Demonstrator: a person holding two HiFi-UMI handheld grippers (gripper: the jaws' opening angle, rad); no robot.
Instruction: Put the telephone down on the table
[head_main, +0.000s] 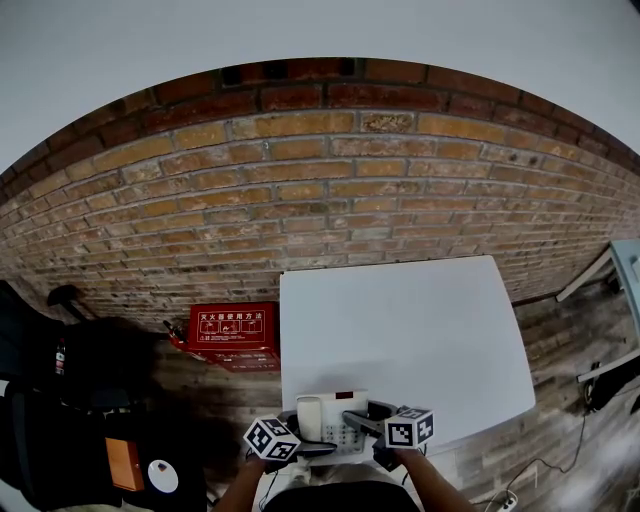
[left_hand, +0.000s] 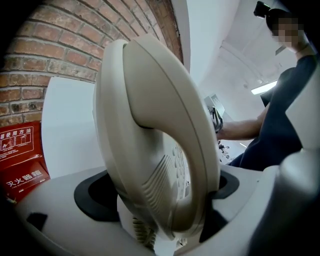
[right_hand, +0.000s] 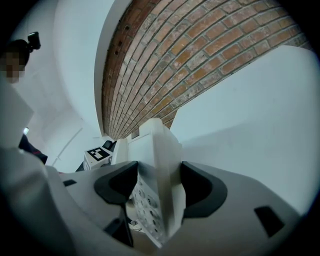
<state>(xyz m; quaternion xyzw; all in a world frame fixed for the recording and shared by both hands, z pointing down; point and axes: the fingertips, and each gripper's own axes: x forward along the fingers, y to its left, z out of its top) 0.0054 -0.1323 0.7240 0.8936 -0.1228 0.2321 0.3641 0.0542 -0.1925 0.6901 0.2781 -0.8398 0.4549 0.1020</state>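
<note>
My left tool (head_main: 303, 449) is clamped on the left side of the phone (head_main: 330, 413). The cream handset (left_hand: 150, 100) sits between its jaws, with the keypad showing just behind it. My right tool (head_main: 366, 419) grips the phone's right edge, and the grey key panel is squeezed between its dark pads. With both tools closed on it, the phone sits level at the near edge of the white bench (head_main: 420, 320). I cannot tell whether its underside touches the top. The phone's small red window faces the far side of the bench. Left of the bench, a red box (head_main: 232, 335) stands on the floor. A brick wall (head_main: 320, 190) runs behind the box and the bench's far edge.
</note>
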